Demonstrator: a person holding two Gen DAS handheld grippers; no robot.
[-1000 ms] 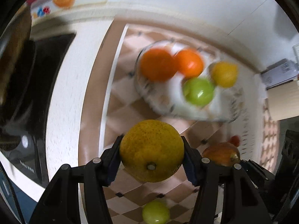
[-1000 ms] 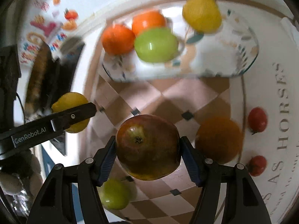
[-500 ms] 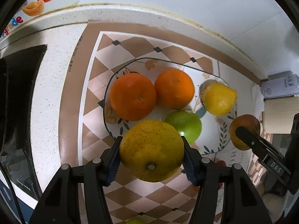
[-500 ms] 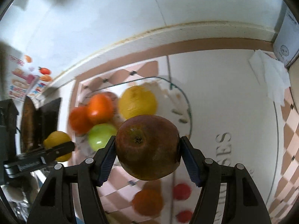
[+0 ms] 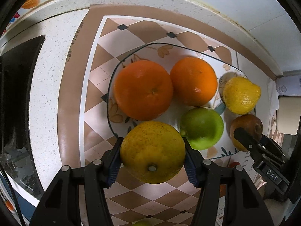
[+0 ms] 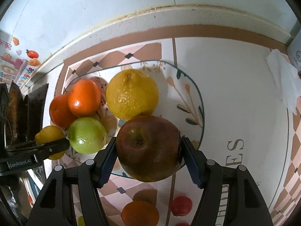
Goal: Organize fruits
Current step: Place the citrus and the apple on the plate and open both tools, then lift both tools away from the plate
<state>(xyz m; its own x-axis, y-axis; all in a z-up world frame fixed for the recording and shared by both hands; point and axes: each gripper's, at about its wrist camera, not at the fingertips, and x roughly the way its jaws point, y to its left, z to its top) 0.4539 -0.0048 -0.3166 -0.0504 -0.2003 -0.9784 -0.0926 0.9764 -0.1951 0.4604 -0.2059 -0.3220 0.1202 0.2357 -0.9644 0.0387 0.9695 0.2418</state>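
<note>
While each gripper (image 5: 152,159) (image 6: 148,155) clamps round fruit, yellow citrus (image 5: 152,151) and apple (image 6: 148,146) look firm, smooth, best pinched across the middle.

Yellow citrus (image 5: 152,151) between jaws, above plate (image 5: 111,98)

White tissue (image 6: 284,81) near wall; fruit stickers (image 6: 32,58) left.
</note>
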